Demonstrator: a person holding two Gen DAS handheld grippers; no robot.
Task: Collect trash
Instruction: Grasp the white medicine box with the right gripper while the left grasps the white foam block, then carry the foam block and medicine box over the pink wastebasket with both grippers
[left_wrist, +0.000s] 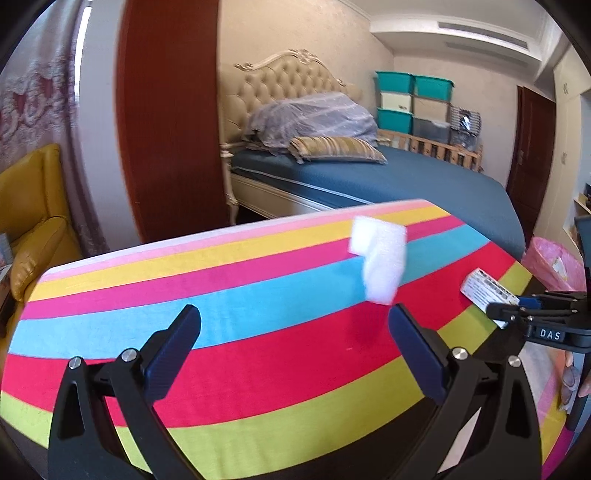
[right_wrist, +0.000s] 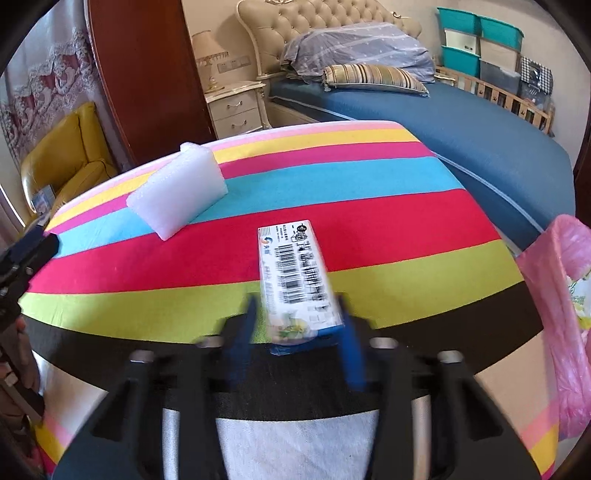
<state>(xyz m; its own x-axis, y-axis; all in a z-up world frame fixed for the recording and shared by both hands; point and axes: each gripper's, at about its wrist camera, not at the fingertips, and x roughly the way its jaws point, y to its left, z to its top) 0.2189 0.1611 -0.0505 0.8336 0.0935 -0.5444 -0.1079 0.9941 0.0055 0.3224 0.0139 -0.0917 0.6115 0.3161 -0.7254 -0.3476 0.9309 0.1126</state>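
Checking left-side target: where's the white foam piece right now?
The white foam piece lies on the striped tablecloth, across the blue and pink stripes, just beyond the open left tool. In the right wrist view it sits upper left of the barcoded box.

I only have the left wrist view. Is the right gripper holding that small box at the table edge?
Observer: Yes, the right gripper is shut on the barcoded box.
Operator: Anything behind the wooden panel by the bed?
Observer: A nightstand with a lamp.
Operator: How is the white foam lying?
Observer: The foam piece lies flat on the striped cloth, apart from the box.
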